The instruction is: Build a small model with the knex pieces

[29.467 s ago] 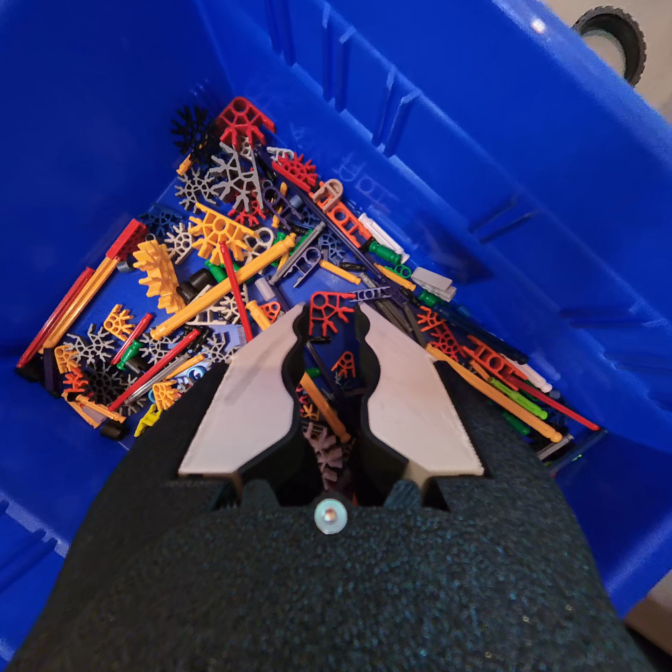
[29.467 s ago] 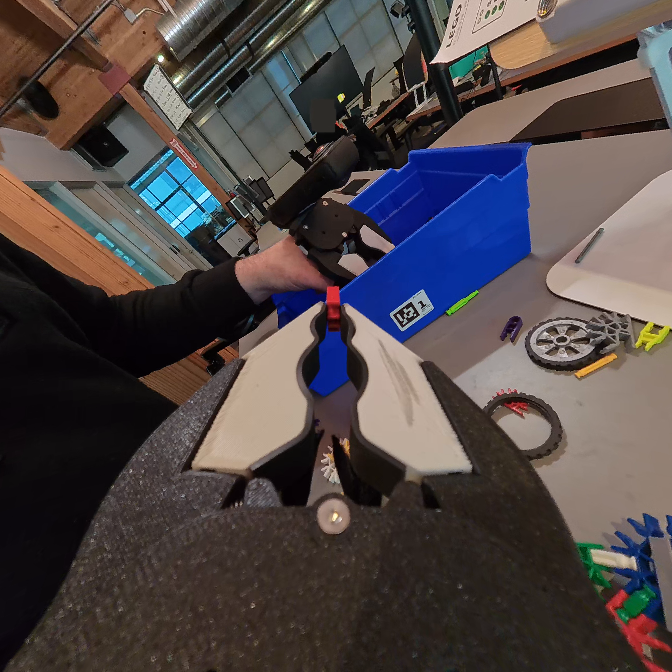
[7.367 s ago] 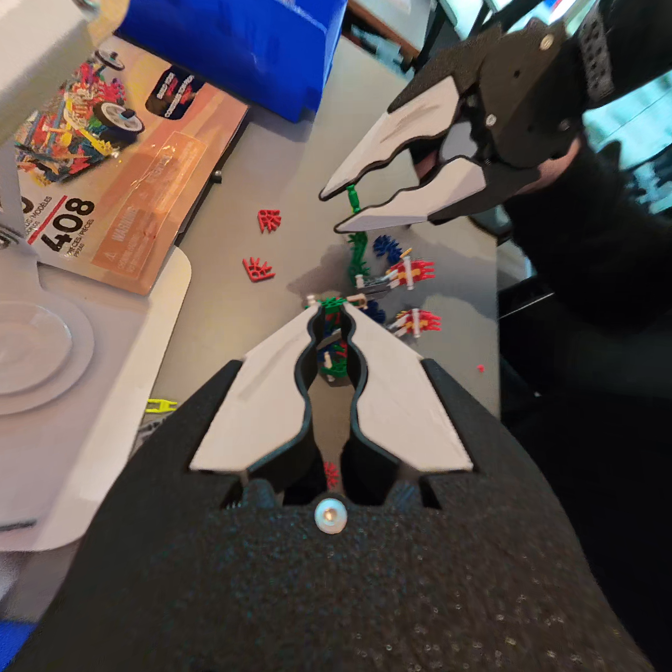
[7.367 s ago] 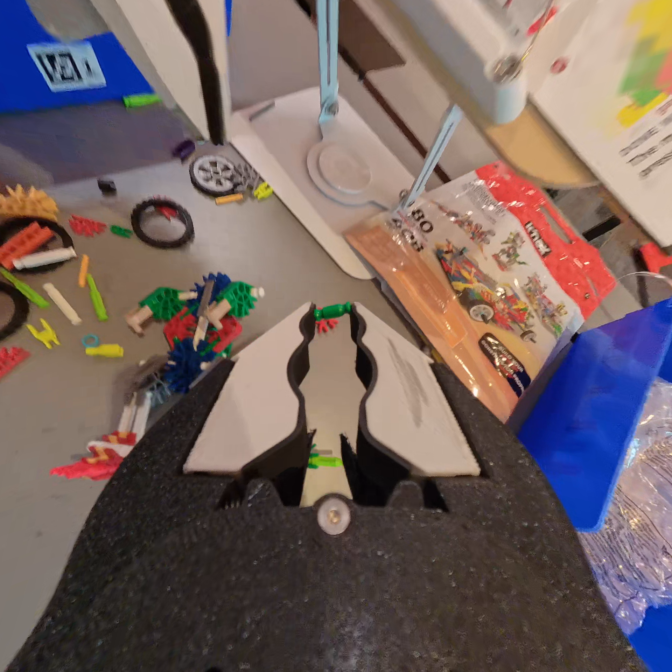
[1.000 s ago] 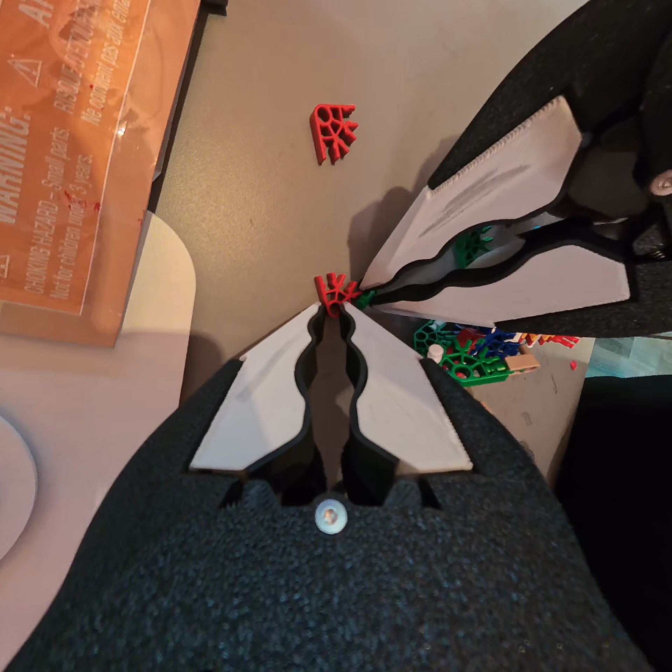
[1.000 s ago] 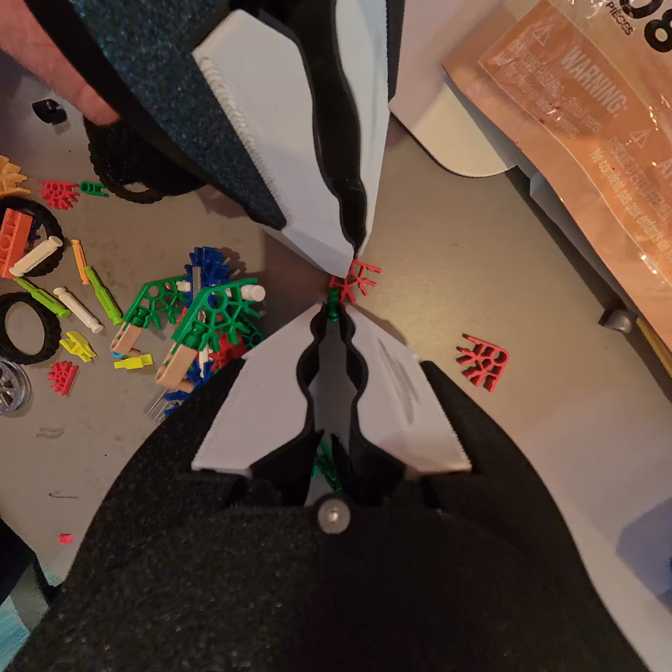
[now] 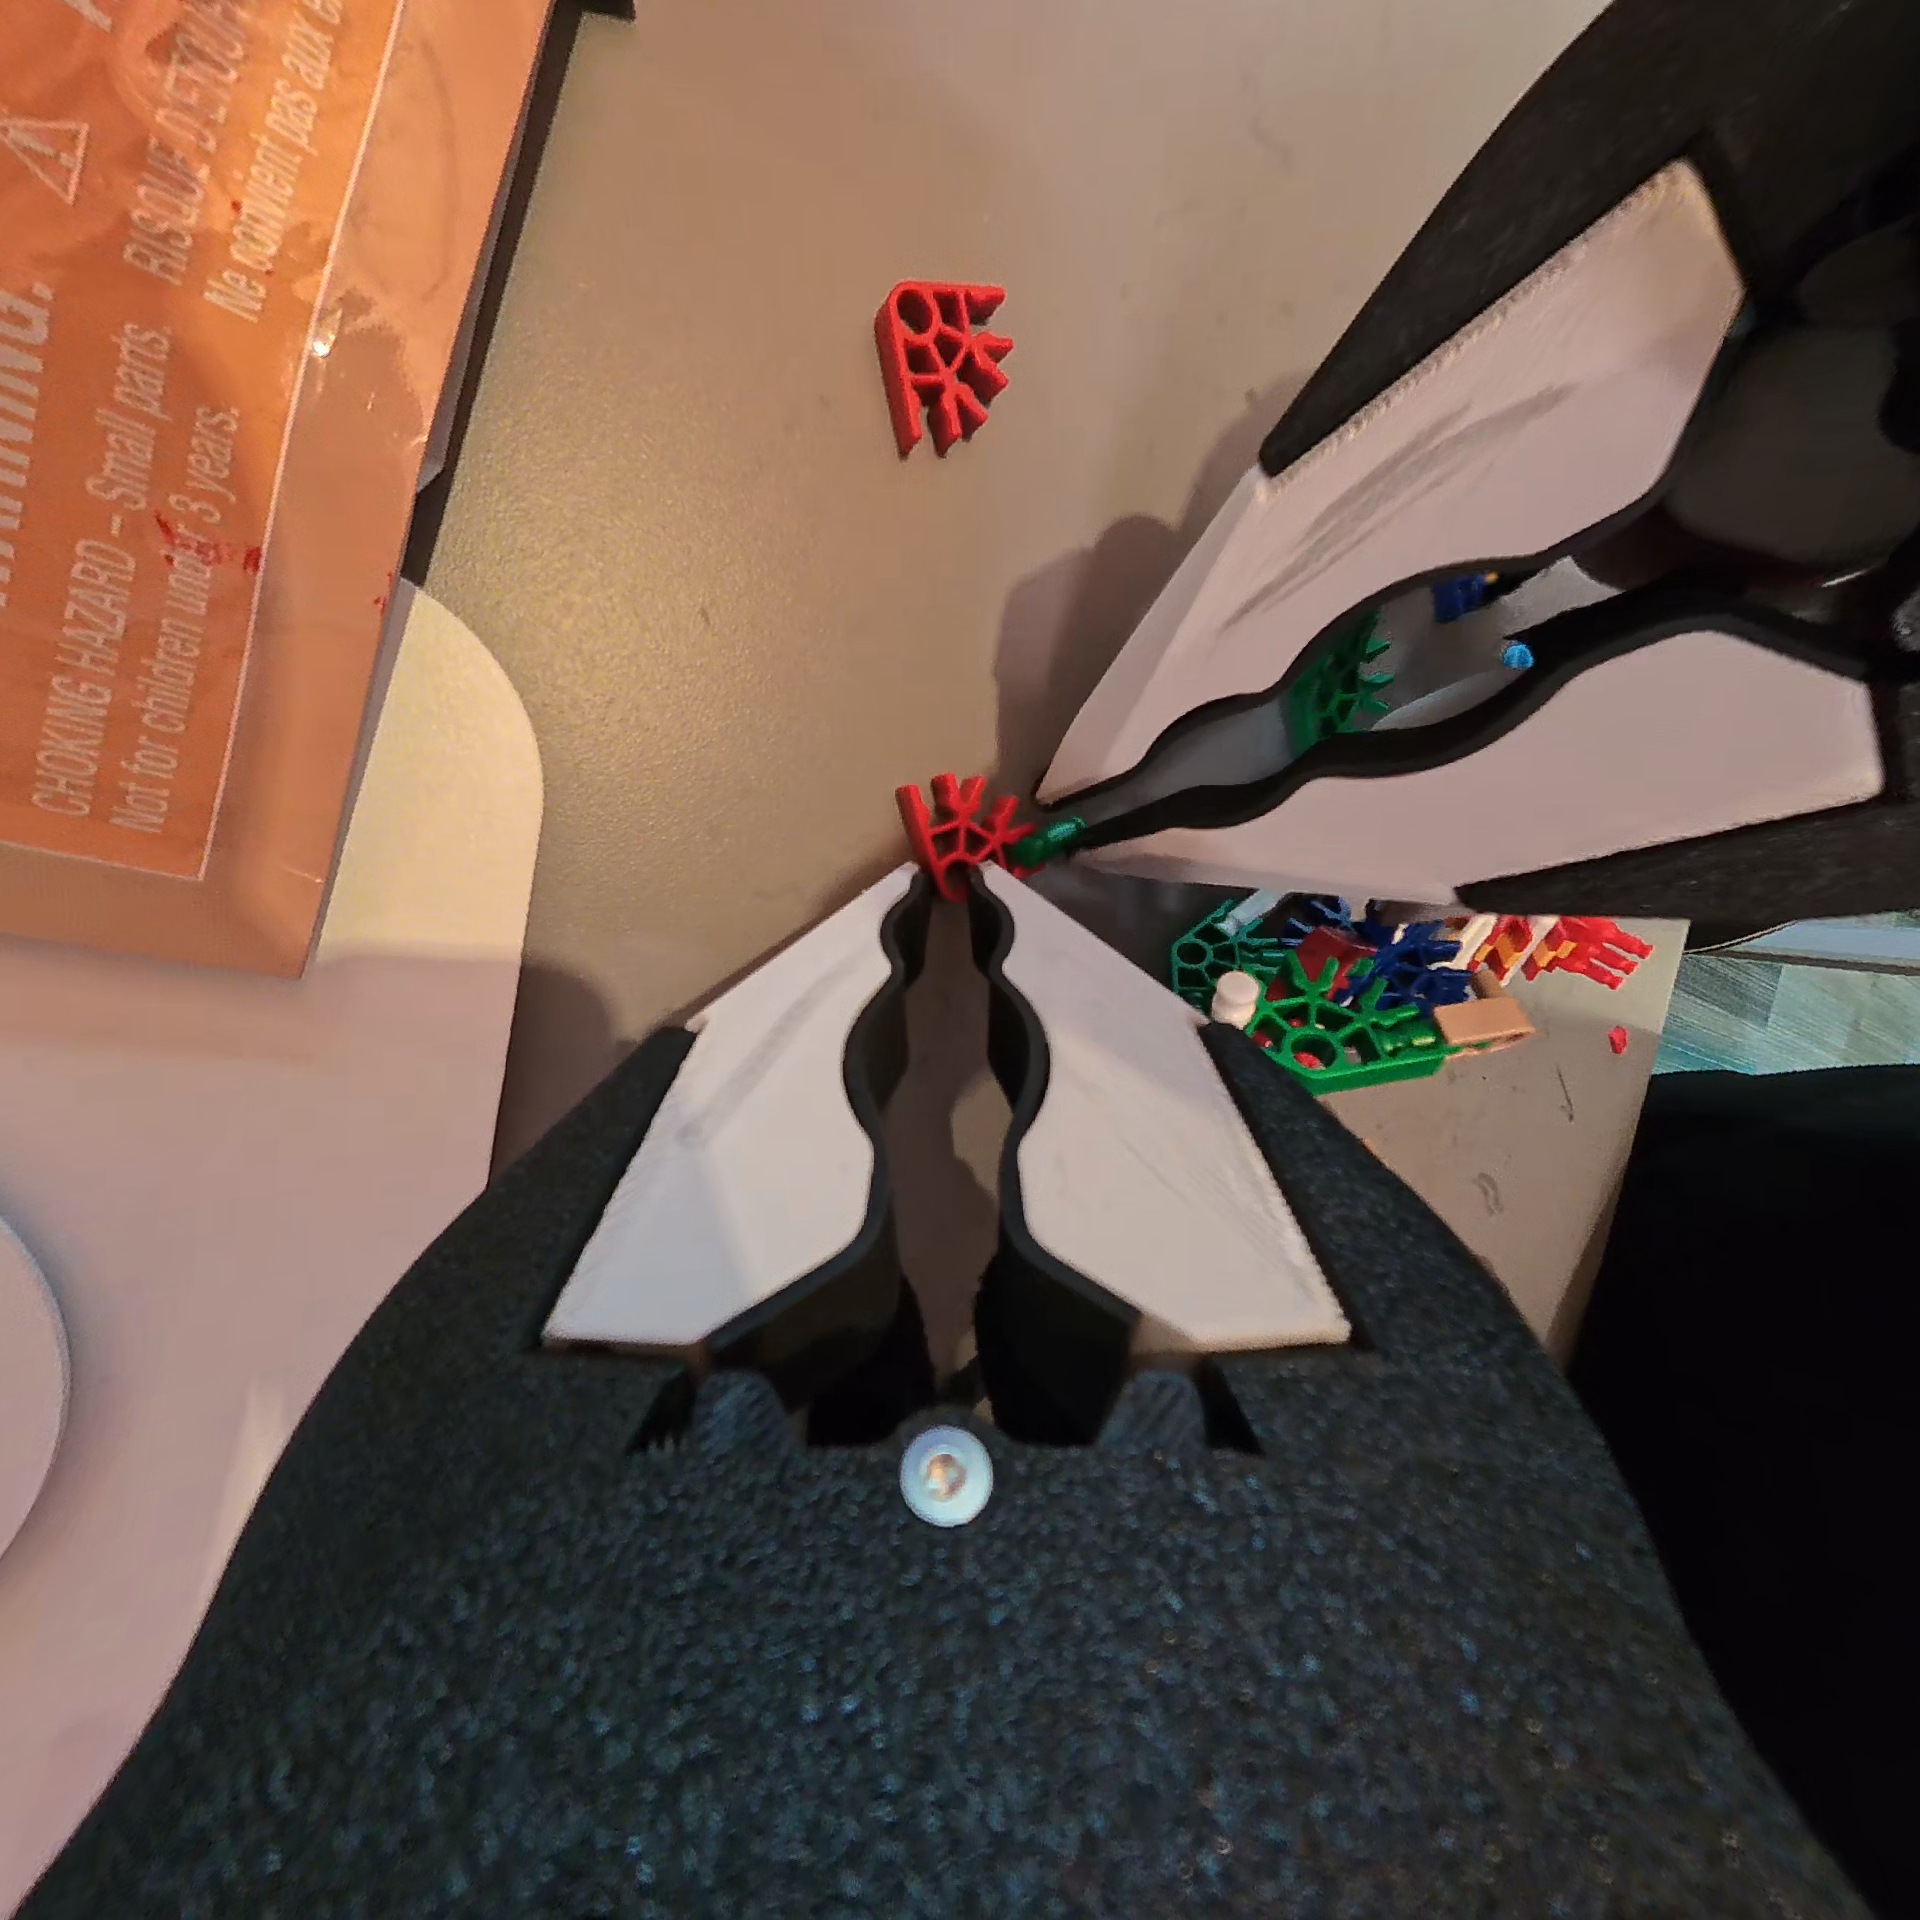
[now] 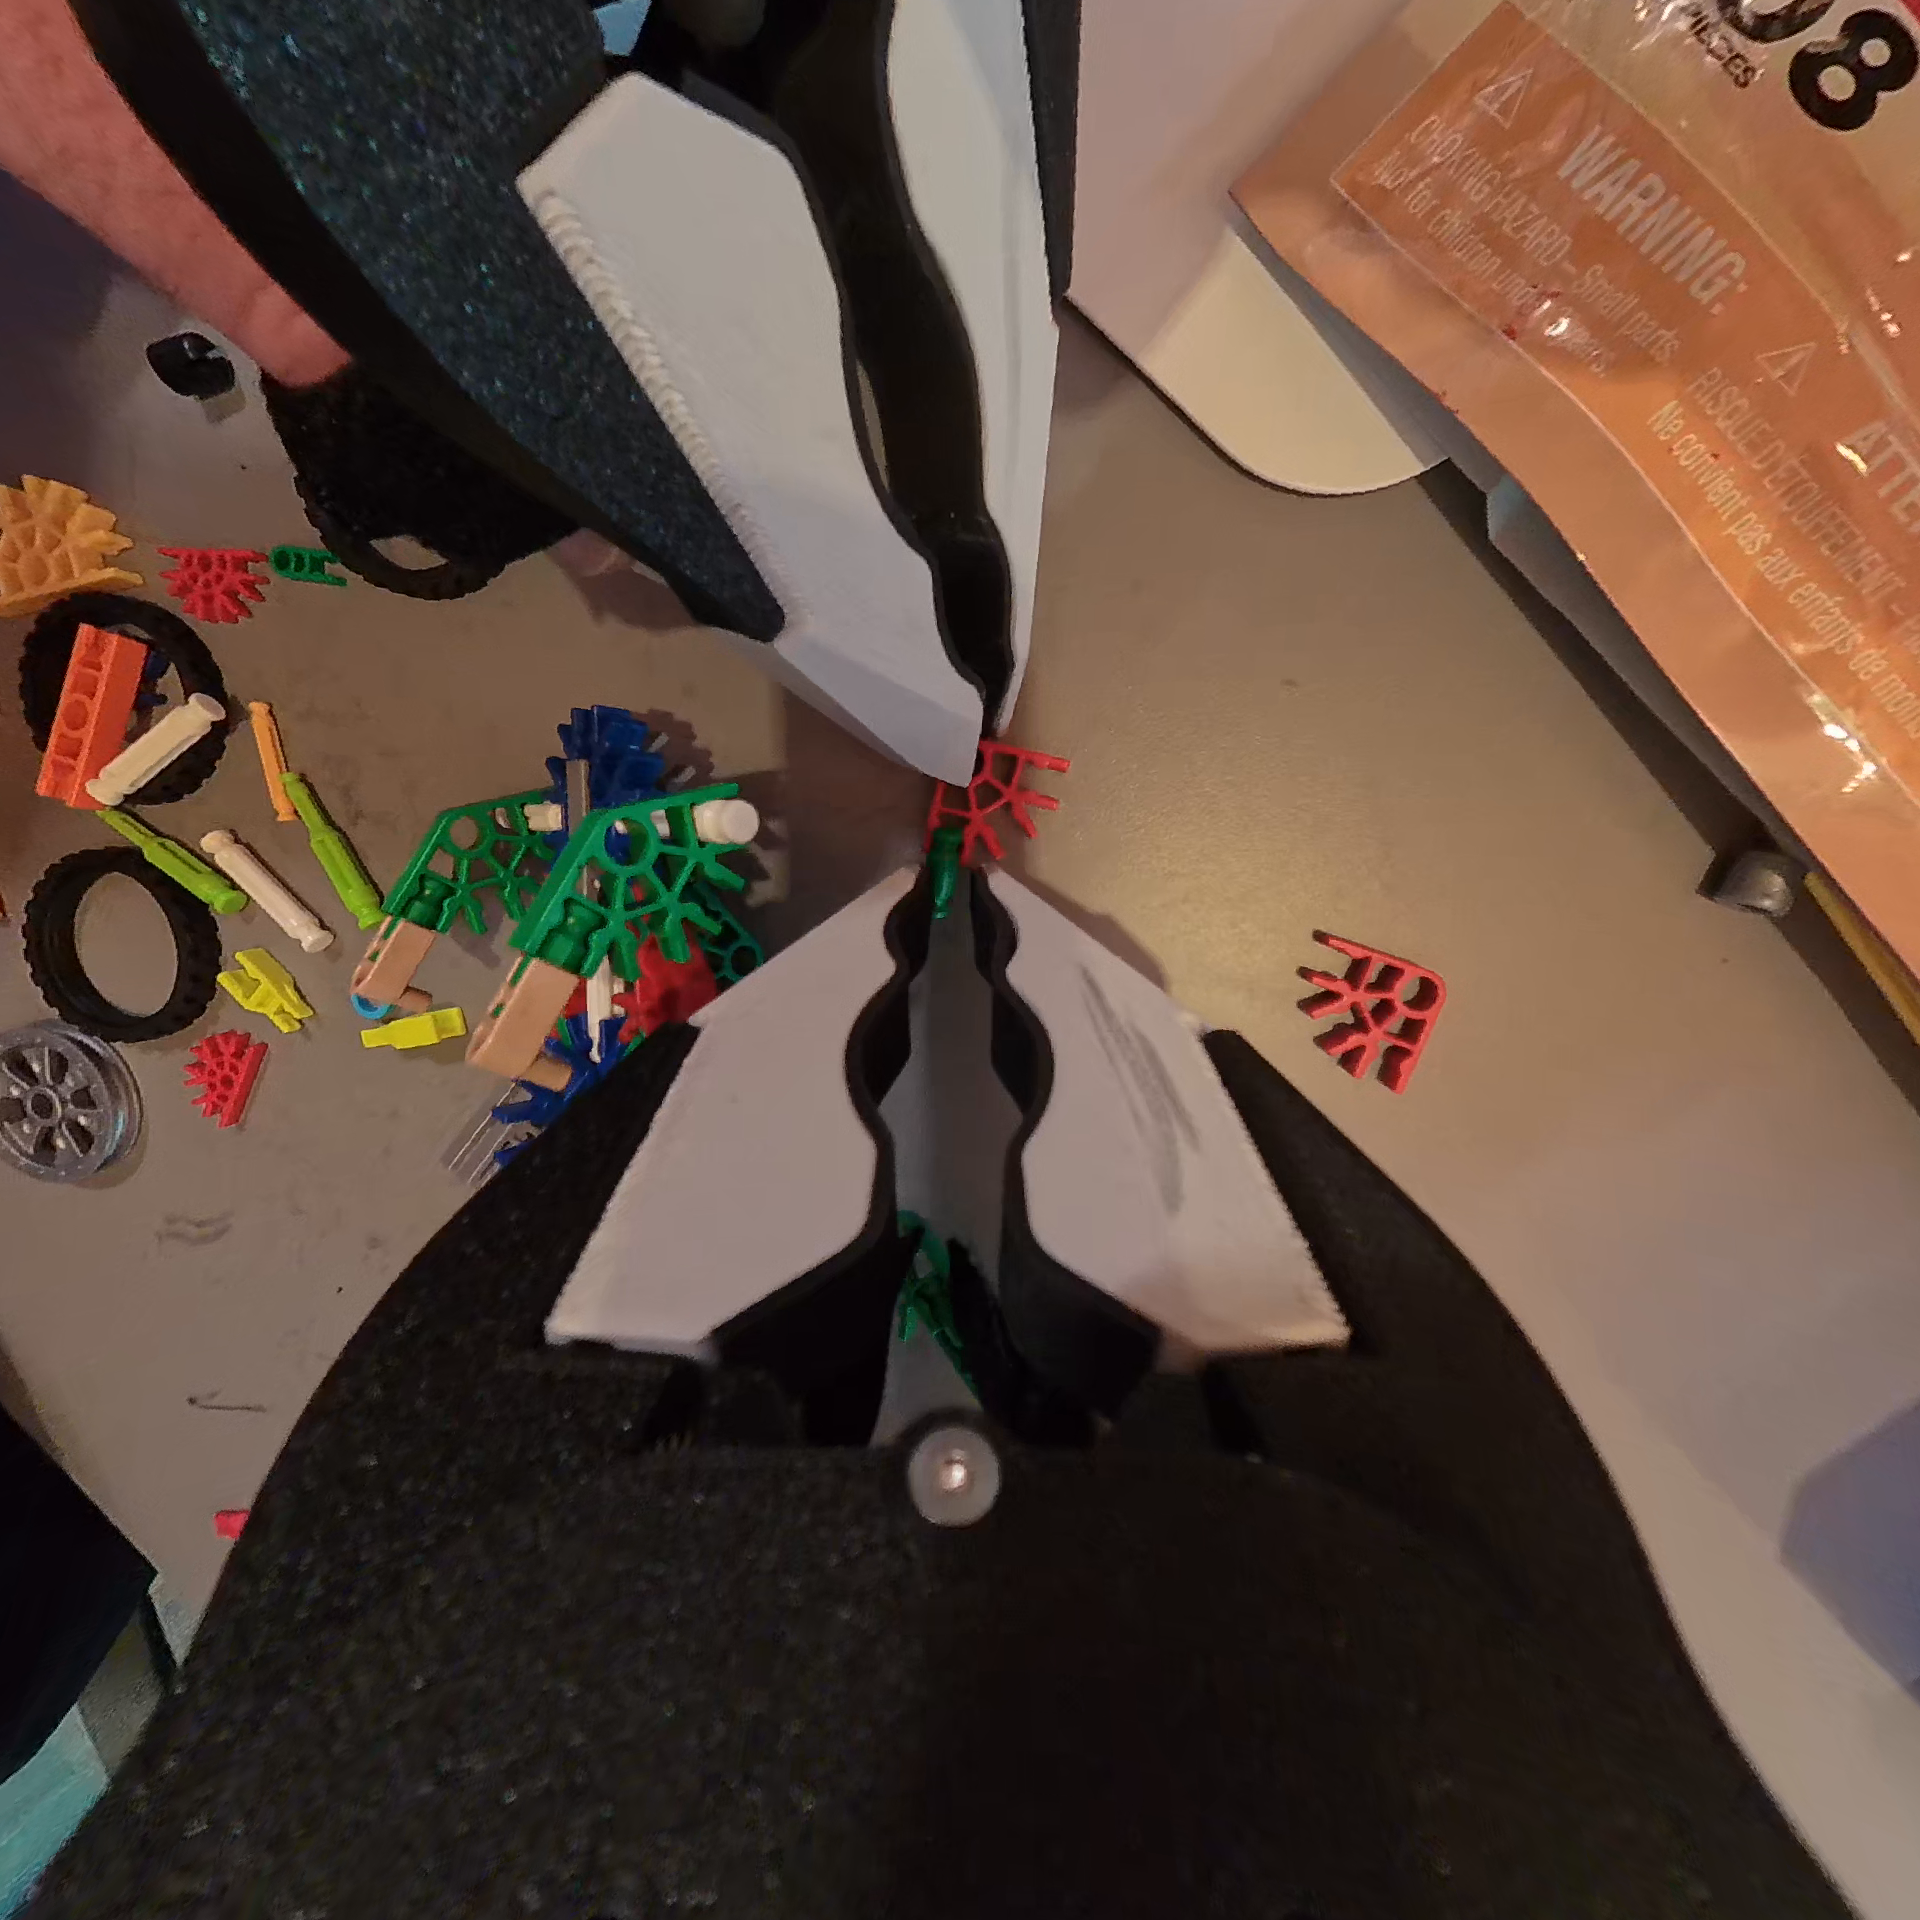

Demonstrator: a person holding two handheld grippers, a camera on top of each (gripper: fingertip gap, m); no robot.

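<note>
My left gripper point(image 7: 948, 883) is shut on a small red fan-shaped connector point(image 7: 961, 831), held just above the grey table point(image 7: 727, 520). My right gripper point(image 8: 948, 878) is shut on a short green rod point(image 8: 943, 868); the rod's tip meets the red connector point(image 8: 992, 800). The two grippers meet tip to tip. In the left wrist view the right gripper point(image 7: 1055, 826) comes in from the right with the green rod point(image 7: 1049, 836). In the right wrist view the left gripper point(image 8: 987, 743) comes down from the top. A second red connector point(image 7: 945, 364) lies loose on the table, also in the right wrist view point(image 8: 1371, 1013).
A built cluster of green, blue and red pieces point(image 8: 582, 914) lies to the left, with loose rods, black tyres point(image 8: 120, 956) and a silver wheel hub point(image 8: 57, 1101). An orange toy package point(image 7: 177, 416) and a white rounded base plate point(image 7: 447, 748) lie beside the grippers. Less than 4 cm separates the two grippers' tips. The orange toy package point(image 7: 177, 416) lies around 11 centimetres away from my left fingertips. Seen from the right wrist view point(image 8: 1620, 314) as well.
Over the last second the grippers stay tip to tip; the green rod has pressed a little closer into the red connector. Earlier the left gripper was in the blue bin and the right held a red piece.
</note>
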